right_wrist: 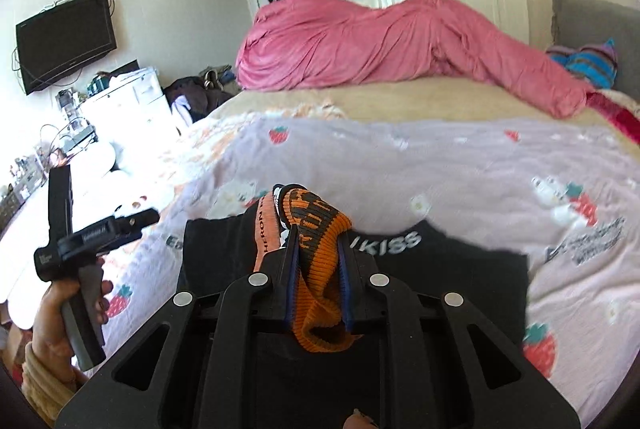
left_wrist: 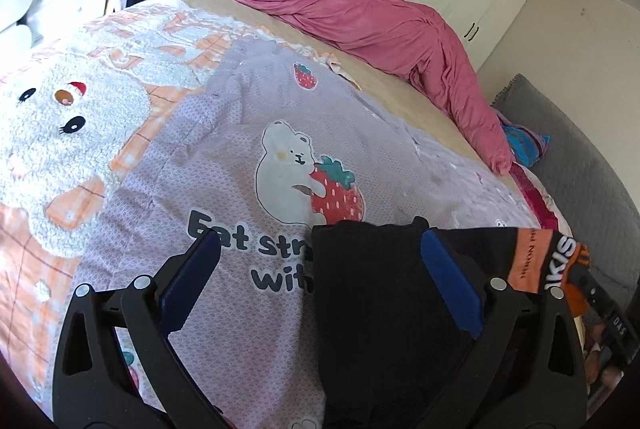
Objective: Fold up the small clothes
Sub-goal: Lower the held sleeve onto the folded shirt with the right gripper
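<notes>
Gripping orange waistband of black garment in right gripper jaws | left gripper jaws apart | band end pointing up

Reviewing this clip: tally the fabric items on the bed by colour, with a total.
Black with orange trim: 1, the garment, its trim pinched by the right gripper
Pink: 1, the bunched blanket
Lilac strawberry print: 1, the sheet
Total: 3

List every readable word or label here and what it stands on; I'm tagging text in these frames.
"Eat str… / with": lilac bear-and-strawberry bedsheet, partly covered.
"KISS": white letters on the black garment.
"HERON": orange strip of the garment's waistband; the rest is cut off.
Orange-and-black knitted band in the right gripper: letters too folded to read.
Left handheld gripper's label: too small.
</notes>
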The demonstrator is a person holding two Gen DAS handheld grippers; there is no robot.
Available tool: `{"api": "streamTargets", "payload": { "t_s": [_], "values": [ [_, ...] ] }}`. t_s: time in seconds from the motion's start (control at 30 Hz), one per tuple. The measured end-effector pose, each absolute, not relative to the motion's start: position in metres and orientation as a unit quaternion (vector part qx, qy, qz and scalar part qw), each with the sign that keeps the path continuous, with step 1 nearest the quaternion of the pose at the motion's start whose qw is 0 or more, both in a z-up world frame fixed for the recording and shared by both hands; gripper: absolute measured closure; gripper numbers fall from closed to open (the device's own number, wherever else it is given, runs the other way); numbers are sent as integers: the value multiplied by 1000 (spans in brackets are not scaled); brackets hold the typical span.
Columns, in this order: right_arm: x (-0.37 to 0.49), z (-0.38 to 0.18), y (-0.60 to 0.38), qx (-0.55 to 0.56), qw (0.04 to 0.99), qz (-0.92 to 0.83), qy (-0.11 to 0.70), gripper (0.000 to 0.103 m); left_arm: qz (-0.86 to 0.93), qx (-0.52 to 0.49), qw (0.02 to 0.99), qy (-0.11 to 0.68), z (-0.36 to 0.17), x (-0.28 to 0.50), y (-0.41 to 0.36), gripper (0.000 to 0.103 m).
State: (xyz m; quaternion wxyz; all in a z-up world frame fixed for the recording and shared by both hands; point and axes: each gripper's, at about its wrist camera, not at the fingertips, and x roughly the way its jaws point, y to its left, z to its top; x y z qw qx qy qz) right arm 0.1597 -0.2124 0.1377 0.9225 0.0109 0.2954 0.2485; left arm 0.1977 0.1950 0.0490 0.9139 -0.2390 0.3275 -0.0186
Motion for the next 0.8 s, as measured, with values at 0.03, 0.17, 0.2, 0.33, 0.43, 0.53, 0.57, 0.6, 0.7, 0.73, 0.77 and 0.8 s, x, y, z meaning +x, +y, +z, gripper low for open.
{"api": "streamTargets", "payload": {
  "t_s": [0.03,0.17,0.2,0.33,0.43,0.53,0.57,0.6,0.7,0.73,0.77,0.8],
  "values": [
    [161,141,-217,9,926,241,291,88,-18,-240,914,327,49,198,195,9],
    [164,140,-236,15,931,220,290,88,-18,-239,915,326,49,197,194,9],
    [165,138,-241,17,933,212,292,88,-19,-239,914,326,50,197,194,9],
    [165,125,-264,28,934,190,301,88,-25,-236,915,325,51,198,187,9],
    [164,115,-277,38,934,176,310,88,-30,-224,917,328,51,199,178,9],
    [163,104,-288,44,932,165,320,88,-38,-213,918,333,49,201,166,9],
    [162,100,-291,45,931,160,324,88,-42,-209,918,335,49,203,162,9],
    [161,98,-293,45,931,157,326,88,-45,-203,918,337,48,203,158,9],
    [159,90,-300,48,930,149,331,88,-53,-188,919,343,45,206,145,9],
    [159,87,-302,49,930,146,333,88,-56,-185,918,345,44,207,141,9],
    [159,84,-304,51,930,143,336,88,-60,-182,918,347,43,208,137,9],
    [158,82,-306,53,929,141,338,88,-62,-179,917,350,42,209,133,9]
  ]
}}
